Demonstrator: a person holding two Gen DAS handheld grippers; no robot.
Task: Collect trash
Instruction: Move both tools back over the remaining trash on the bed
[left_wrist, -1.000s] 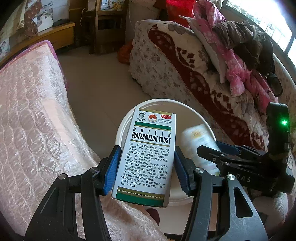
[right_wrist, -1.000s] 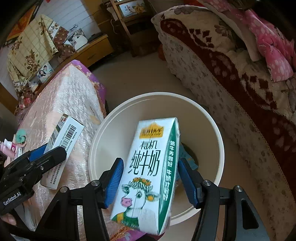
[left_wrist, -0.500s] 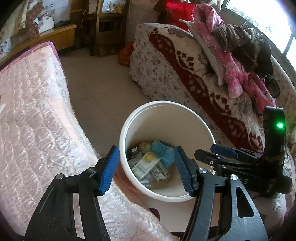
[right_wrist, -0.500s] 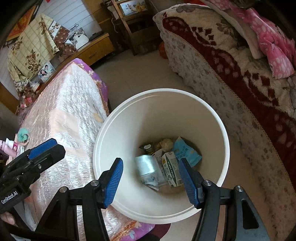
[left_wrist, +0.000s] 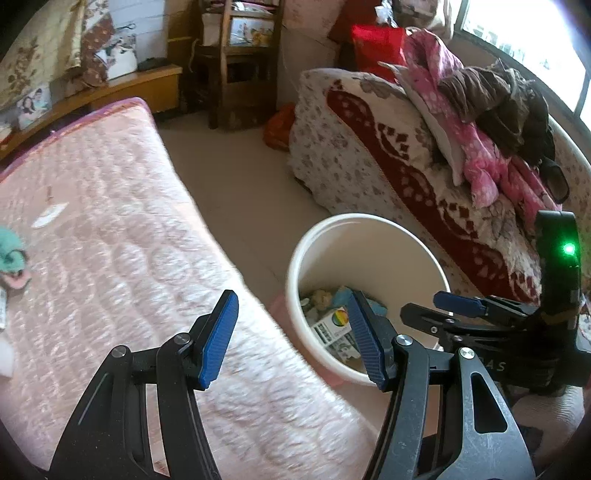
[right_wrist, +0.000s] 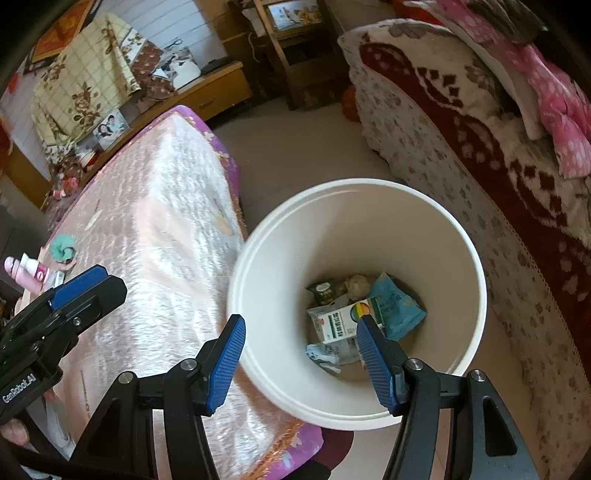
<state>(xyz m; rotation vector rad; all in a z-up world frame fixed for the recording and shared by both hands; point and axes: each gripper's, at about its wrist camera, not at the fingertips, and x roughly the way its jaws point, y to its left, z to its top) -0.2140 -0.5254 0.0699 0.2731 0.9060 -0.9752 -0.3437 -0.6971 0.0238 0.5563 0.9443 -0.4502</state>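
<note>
Gaping empty, both tongs (left_wrist: 291, 339) (right_wrist: 308, 363) hover; the pink bottle (right_wrist: 26, 271) at far left looks light, slippery—grip mid-body.

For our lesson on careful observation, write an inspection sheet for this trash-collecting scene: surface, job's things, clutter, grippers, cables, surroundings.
Surface: pink quilted table cover, bare over most of its top.
Job's things: white bin on the floor beside the table, holding a white carton, a blue packet, a dark packet and crumpled scraps.
Clutter: green item and pink bottle at the table's far left end.
Grippers: left gripper open, empty, above the table edge; right gripper open, empty, above the bin.
Cables: nothing seen.
Surroundings: patterned sofa with piled clothes, wooden chair, low wooden cabinet.
</note>
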